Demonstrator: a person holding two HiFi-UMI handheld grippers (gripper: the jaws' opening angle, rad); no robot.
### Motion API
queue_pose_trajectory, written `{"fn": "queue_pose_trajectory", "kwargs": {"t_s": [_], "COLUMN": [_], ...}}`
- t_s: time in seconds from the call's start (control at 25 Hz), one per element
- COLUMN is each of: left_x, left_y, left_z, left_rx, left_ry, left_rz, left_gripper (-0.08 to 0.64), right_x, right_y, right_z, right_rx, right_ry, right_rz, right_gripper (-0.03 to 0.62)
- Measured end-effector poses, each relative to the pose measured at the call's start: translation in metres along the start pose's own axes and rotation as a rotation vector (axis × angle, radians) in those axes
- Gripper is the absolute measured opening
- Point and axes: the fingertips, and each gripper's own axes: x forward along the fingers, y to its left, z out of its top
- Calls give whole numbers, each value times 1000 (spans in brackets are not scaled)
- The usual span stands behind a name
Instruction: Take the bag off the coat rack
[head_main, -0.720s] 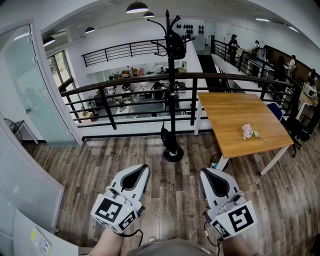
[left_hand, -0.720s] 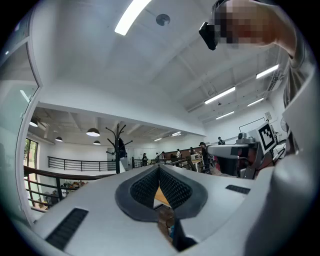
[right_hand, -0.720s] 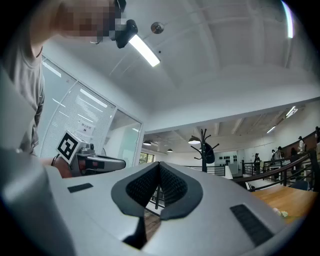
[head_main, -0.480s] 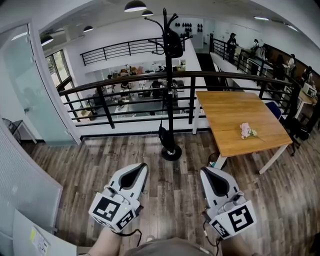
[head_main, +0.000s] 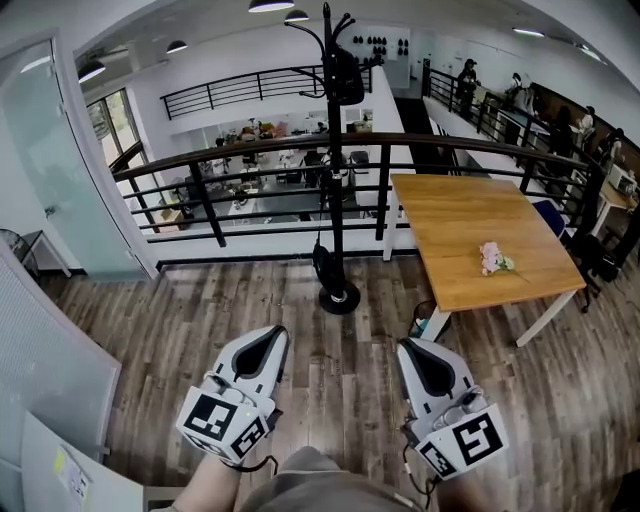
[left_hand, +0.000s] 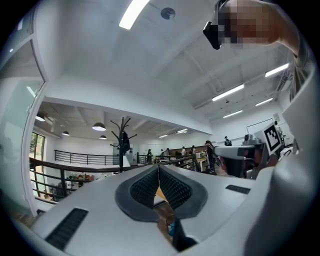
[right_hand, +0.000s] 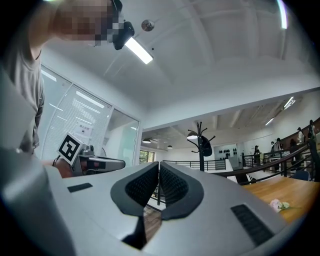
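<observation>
A black coat rack (head_main: 333, 170) stands on a round base by the railing, straight ahead of me. A dark bag (head_main: 347, 78) hangs from a hook near its top; it also shows in the left gripper view as the bag (left_hand: 125, 142) and in the right gripper view as the bag (right_hand: 205, 146). My left gripper (head_main: 275, 338) and right gripper (head_main: 408, 350) are held low over the wood floor, well short of the rack. Both have their jaws shut with nothing between them.
A black metal railing (head_main: 240, 180) runs across behind the rack. A wooden table (head_main: 470, 225) with a small pink flower bunch (head_main: 493, 258) stands to the right. A glass partition (head_main: 60, 170) is at the left. People stand far back at the right.
The view has drifted forward a little: rack and table sit slightly lower and nearer. Both grippers keep the same pose, jaws shut.
</observation>
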Motion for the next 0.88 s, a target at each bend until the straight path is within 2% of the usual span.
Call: {"fn": "queue_pose_trajectory", "kwargs": {"t_s": [0.08,0.12,0.16,0.2,0.24,0.56,0.88], "left_x": [4,6,10,14,18,73,152], "left_y": [10,14,17,20,23,73,170], "left_z": [-4,-6,-7,-9,-11,-45,-68], "left_rx": [-11,-12,-11,-9,-9,-24,-26], "left_ry": [1,0,0,-2,-5,-18,40], "left_rz": [37,45,46,44,42,39,26], "left_gripper": [18,42,122,211,230,230,230], "right_x": [4,8,12,16,21,77,196], "right_y": [-5,-9,-13,-17,-21,-59,-101], "right_z": [-3,-4,-7,-9,-12,-52,-90], "right_rx": [8,9,6,5,6,1,28], "right_ry": [-11,-13,-11,-8,-8,15,77], "right_rz": [-13,-22,-33,-43,-52,-99,-141], "right_gripper": [46,121,218,233,236,236,236]}}
